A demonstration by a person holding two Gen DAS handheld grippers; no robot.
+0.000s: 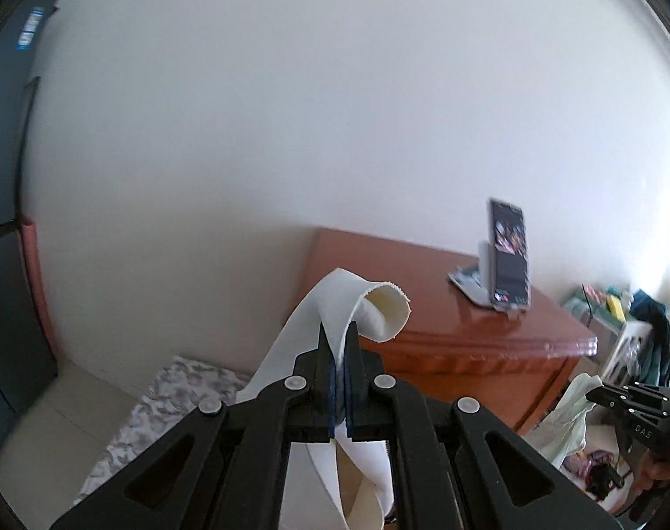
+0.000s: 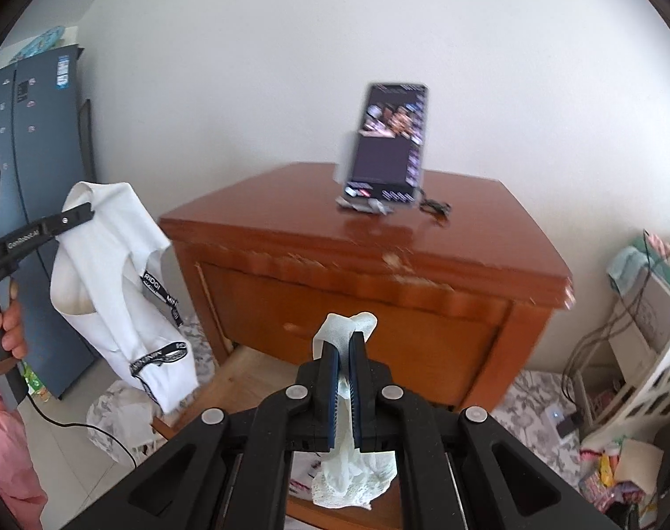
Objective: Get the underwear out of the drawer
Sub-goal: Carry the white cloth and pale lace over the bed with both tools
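Note:
In the left wrist view my left gripper (image 1: 339,335) is shut on a white underwear piece (image 1: 370,309); the cloth curls over the fingertips and hangs below them. The right wrist view shows that same white garment (image 2: 114,282), with black lettered bands, dangling from the left gripper (image 2: 85,212) in the air left of the nightstand. My right gripper (image 2: 344,344) is shut on a thin white lacy underwear piece (image 2: 352,477) that hangs down in front of the wooden nightstand (image 2: 467,238). A pulled-out lower drawer (image 2: 242,375) shows below it. The right gripper (image 1: 597,393) also appears at the far right with pale cloth (image 1: 569,415).
A phone (image 2: 388,145) stands propped on the nightstand top, with a small cable beside it. A dark blue fridge (image 2: 39,154) is at the left. A person's hand (image 2: 8,318) holds the left gripper's handle. Cluttered boxes and cables (image 2: 635,318) fill the right; patterned cloth lies on the floor.

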